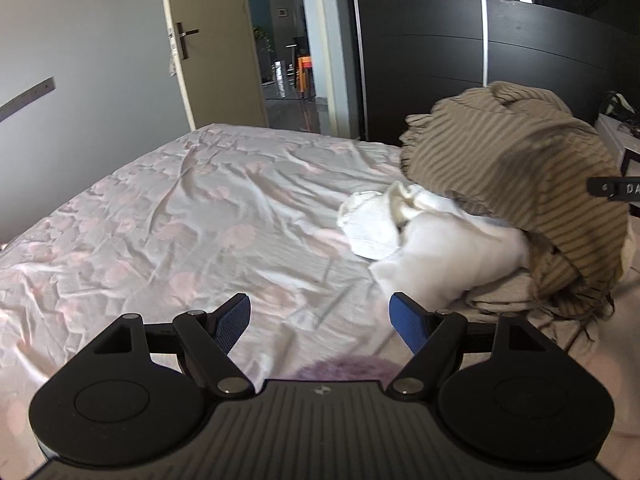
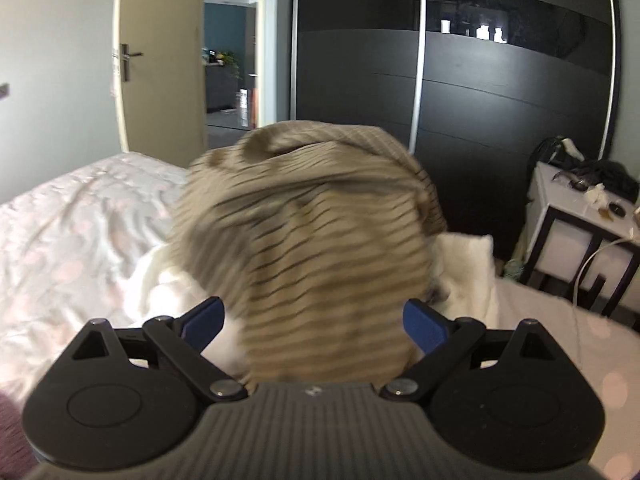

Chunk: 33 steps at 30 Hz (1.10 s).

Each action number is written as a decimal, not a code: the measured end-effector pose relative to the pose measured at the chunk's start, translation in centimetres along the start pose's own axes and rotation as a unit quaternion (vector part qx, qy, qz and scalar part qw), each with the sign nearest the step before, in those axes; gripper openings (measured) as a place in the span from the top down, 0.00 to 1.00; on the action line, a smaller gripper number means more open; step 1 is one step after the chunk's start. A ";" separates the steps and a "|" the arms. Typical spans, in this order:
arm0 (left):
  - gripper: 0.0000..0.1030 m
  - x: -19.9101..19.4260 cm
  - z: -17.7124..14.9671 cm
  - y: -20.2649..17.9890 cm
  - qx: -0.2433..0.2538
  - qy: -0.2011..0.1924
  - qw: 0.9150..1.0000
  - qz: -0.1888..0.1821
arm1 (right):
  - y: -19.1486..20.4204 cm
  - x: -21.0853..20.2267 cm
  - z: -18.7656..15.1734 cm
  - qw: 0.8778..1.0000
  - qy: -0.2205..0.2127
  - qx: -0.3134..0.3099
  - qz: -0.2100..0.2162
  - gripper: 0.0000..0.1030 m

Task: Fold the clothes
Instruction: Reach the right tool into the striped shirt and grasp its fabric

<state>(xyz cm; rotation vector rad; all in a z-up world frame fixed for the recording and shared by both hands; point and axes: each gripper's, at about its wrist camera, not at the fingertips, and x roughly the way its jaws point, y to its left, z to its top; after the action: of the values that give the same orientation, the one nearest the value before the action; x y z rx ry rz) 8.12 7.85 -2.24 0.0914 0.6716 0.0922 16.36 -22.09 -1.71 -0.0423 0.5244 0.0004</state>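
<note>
A tan garment with dark stripes (image 1: pixel 512 168) is bunched up high at the right of the bed, over a heap of white clothes (image 1: pixel 440 240). My left gripper (image 1: pixel 320 304) hovers open above the floral bed sheet (image 1: pixel 180 208), a little short and left of the white heap, with nothing between its blue pads. In the right wrist view the striped garment (image 2: pixel 312 208) is blurred and fills the wide gap of my right gripper (image 2: pixel 313 304). Its jaws stand open, neither pad pressing the cloth. White clothes (image 2: pixel 468 264) show behind and to both sides.
A black sliding wardrobe (image 1: pixel 440 40) stands past the bed's far side. The room door (image 1: pixel 200 40) is open at the far left. A white nightstand (image 2: pixel 576 216) with clutter and a cable is on the right. Something purple and fuzzy (image 1: pixel 344 366) lies just under the left gripper.
</note>
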 end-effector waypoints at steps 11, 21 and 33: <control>0.26 3.8 1.1 4.7 -0.064 0.032 0.997 0.019 | -0.3 10.5 4.9 0.997 0.034 -0.067 0.014 0.01; 0.26 5.6 1.6 6.3 -0.076 0.061 0.995 0.028 | 5.8 13.5 7.6 0.996 0.038 -0.058 0.054 0.77; 0.26 6.2 2.3 8.2 -0.084 0.071 0.993 0.050 | 21.3 12.2 6.4 0.956 0.075 -0.099 0.268 0.77</control>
<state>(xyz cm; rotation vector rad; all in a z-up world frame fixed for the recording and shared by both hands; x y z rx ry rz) 13.96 16.61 -3.31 -0.0435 0.7981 0.2532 29.89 -0.71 -3.19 -0.0950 0.6728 0.5846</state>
